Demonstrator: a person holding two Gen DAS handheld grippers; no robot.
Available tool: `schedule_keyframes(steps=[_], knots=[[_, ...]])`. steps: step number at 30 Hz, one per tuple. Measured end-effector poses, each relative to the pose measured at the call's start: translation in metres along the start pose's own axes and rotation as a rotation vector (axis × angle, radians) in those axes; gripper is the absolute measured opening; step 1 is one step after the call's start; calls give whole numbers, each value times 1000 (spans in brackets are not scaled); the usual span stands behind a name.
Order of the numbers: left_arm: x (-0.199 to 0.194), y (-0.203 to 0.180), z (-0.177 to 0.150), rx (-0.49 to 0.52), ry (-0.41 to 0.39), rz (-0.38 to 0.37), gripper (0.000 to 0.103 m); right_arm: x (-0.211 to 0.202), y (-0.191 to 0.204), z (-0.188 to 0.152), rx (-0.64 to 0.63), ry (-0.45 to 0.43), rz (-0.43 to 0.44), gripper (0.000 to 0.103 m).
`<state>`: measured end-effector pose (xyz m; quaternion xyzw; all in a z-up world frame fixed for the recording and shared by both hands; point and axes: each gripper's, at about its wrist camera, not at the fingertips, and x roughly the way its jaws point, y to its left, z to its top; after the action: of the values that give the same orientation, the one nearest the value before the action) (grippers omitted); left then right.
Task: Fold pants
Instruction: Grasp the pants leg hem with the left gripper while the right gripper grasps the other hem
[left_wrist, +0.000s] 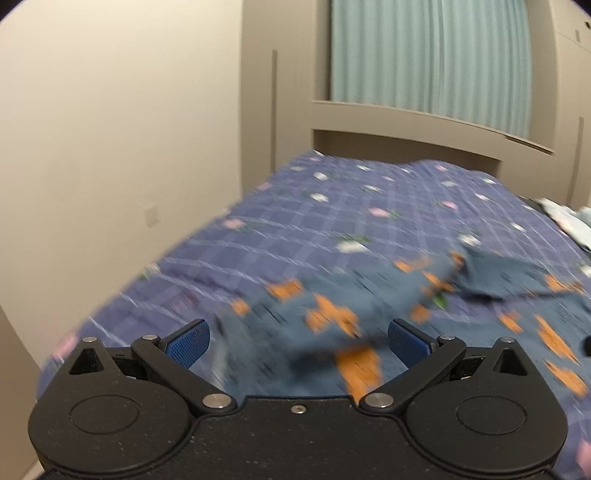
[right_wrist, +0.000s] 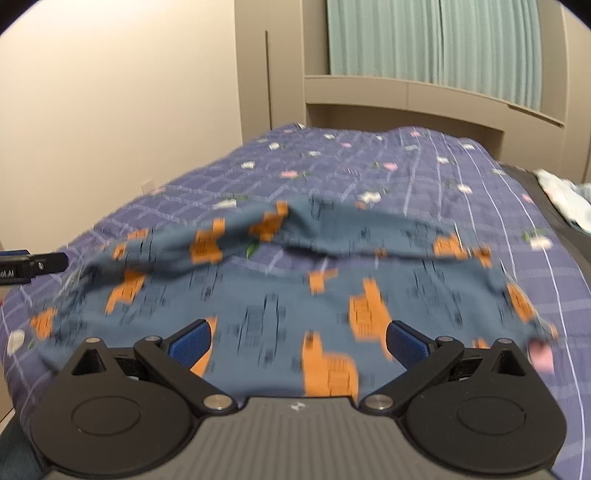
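The pants (right_wrist: 332, 280) are blue-grey with orange animal prints and lie rumpled on the bed, blurred by motion. They also show in the left wrist view (left_wrist: 332, 325), spreading to the right. My left gripper (left_wrist: 299, 343) is open and empty, just above the pants' near left edge; its tip also shows at the left edge of the right wrist view (right_wrist: 33, 266). My right gripper (right_wrist: 299, 343) is open and empty over the near part of the pants.
The bed has a purple checked cover with small flowers (right_wrist: 332, 162). A beige wall (left_wrist: 110, 147) runs along its left side. A headboard shelf (right_wrist: 406, 96) and green curtain (right_wrist: 424, 37) stand at the far end. Pale cloth (right_wrist: 561, 199) lies at the right.
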<state>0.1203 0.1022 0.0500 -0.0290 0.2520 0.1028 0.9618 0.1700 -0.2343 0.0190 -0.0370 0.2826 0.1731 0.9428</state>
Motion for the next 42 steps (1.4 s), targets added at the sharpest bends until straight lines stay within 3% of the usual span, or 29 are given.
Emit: schedule_keyframes(steps=[4,8,18,24,26,32,37,39,41,42], knots=[[37,29,29,10,1,25,103,30,-14,39,-28,-43,51,103],[87,47,46,105,51,-12,103,72,-32,79,-63,-45,126,103],[189,61,50,169,238,-232,102,199,-71,160,-172,148,300,103],[226,63,52,175,358,-262,97,287,-68,191,-180,274,366,103],[234,69,54,145,400,-276,90,311,-63,194,-187,321,386,101],[250,80,52,84,495,-331,70,338,-48,181,-271,431,474,76],[252,70,57,90,550,-377,30,339,-38,174,-338,493,494,54],[251,63,59,121,564,-383,23,340,-31,171,-378,511,493,48],[248,56,61,149,566,-378,5,339,-25,168,-410,526,482,38],[246,53,62,154,561,-379,3,339,-22,166,-423,532,475,28]])
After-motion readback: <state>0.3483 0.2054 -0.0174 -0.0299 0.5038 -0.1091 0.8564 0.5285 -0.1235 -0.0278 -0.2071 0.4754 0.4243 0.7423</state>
